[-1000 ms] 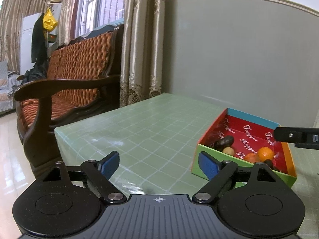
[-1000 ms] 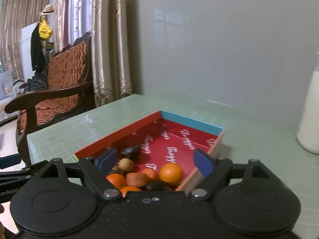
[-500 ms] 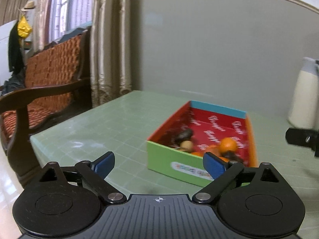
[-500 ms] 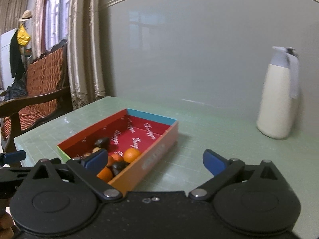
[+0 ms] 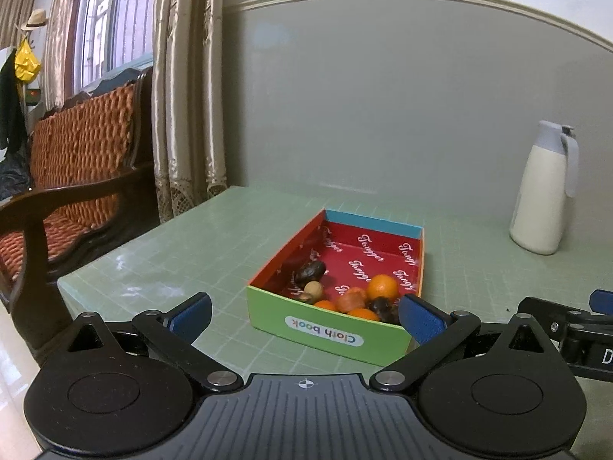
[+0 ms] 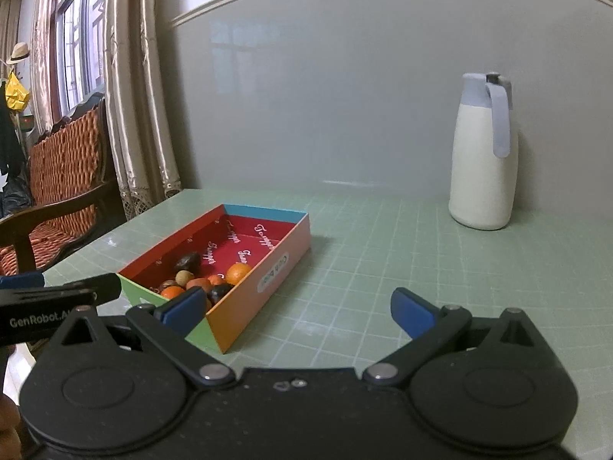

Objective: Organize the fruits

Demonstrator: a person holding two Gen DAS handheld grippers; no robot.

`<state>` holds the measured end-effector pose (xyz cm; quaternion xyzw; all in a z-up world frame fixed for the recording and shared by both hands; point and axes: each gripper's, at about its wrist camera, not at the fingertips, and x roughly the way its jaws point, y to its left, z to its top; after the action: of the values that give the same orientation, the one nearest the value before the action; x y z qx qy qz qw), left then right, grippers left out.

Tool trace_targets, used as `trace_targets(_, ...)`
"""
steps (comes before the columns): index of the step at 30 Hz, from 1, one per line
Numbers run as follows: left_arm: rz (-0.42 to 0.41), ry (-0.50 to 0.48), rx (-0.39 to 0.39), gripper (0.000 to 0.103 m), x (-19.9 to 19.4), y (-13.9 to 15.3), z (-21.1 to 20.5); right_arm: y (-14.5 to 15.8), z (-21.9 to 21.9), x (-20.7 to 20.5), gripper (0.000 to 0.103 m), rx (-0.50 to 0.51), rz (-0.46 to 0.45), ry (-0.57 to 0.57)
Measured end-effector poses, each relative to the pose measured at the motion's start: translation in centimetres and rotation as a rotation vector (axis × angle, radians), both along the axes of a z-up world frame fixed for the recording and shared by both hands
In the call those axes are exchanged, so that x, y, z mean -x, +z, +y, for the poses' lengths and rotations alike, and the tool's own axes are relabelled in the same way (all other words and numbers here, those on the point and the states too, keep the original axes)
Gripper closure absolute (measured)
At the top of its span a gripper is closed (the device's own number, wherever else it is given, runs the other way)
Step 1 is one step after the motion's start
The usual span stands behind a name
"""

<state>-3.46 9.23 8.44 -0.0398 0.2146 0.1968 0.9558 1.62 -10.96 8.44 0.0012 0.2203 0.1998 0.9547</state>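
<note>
Fruit [image 5: 346, 292] heaped at box [image 5: 325, 330] near end; left gripper [image 5: 304, 316] opening, right gripper [image 6: 298, 311] spread, both empty. Descend onto topmost orange [image 5: 382, 286], clear of walls.

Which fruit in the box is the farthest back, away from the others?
The dark brown oval fruit. It lies alone behind the pile, toward the blue end of the box, by the left wall, while the oranges and the rest crowd the green front end.

Green grid-lined tablecloth [image 5: 191, 260], box [image 5: 325, 331] green-fronted, blue at the far end, red-lined with white script, cream jug [image 6: 482, 161] grey-lidded, orange quilted sofa [image 5: 76, 153].
</note>
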Motion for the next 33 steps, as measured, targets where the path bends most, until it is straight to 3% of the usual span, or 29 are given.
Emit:
trace_targets(14,0.068,-0.010,-0.031,0.000,1.2,0.7,-0.5,1.1,0.4,2.3,0.000,0.002,-0.022,-0.015)
trace_targets(33,0.111,-0.025,0.008,0.000,0.2,-0.1,-0.5,0.5,0.0,1.9,0.000,-0.006,-0.004,-0.016)
